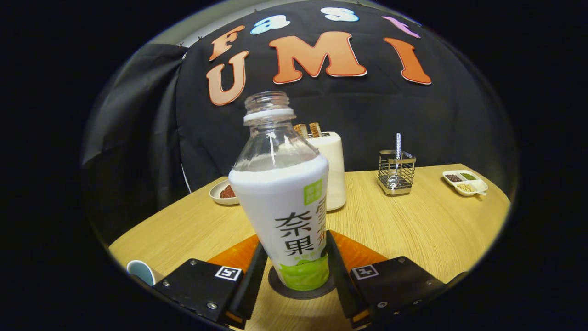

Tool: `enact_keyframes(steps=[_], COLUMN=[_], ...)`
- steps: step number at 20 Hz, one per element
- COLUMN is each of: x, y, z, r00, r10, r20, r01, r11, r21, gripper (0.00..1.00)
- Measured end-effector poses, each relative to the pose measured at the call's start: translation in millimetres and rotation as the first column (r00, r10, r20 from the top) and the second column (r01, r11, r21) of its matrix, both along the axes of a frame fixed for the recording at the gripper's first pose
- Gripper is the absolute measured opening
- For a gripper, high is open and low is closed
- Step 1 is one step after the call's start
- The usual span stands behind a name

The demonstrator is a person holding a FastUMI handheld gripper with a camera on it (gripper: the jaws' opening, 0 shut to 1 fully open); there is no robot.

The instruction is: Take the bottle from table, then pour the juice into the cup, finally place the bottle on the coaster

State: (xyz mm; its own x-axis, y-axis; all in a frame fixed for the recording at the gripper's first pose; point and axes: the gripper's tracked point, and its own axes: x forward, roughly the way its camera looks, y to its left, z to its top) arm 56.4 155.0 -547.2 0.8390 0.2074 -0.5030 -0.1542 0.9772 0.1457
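A capless bottle point(285, 193) with a clear neck and a white and green label stands upright between my fingers. Its base rests on a dark round coaster point(281, 290) on the wooden table point(413, 225). My gripper point(295, 246) is shut on the bottle, with one finger pressed against each side of its lower body. A cup point(140, 271) with a pale rim sits to the left of the left finger, partly cut off. I cannot tell how much liquid is inside the bottle or the cup.
A white toaster point(334, 165) with bread slices stands right behind the bottle. A small plate point(223, 192) of reddish food lies to its left. Farther right are a wire holder point(396, 174) with a spoon and a divided dish point(465, 182) of grains.
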Motion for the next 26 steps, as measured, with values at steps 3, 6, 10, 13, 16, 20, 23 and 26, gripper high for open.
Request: enact_keyframes(steps=[3,6,10,13,16,20,23,26], x=[-2.1,-6.9,-24.3,-43.5,-65.2,-101.6,-129.1,-152.5], y=[-2.2,-9.2,-17.5,-21.9,-27.4,-51.2,-71.1,-92.6], z=[28.2,65.9,133.2,186.1,242.8,301.3,335.6,351.9], r00=[0.999,0.996,0.98,0.96,0.934,0.91,0.892,0.888], r10=[-0.005,-0.002,0.018,0.032,0.031,-0.002,-0.041,-0.05], r20=[0.032,0.089,0.197,0.278,0.356,0.414,0.451,0.457], r01=[0.004,0.002,-0.002,0.005,0.024,0.074,0.108,0.111], r11=[0.999,1.0,0.997,0.991,0.988,0.985,0.986,0.988], r21=[0.04,0.006,-0.083,-0.132,-0.151,-0.158,-0.123,-0.107], gripper=[0.86,0.93,0.95,0.96,0.96,0.96,0.96,0.96])
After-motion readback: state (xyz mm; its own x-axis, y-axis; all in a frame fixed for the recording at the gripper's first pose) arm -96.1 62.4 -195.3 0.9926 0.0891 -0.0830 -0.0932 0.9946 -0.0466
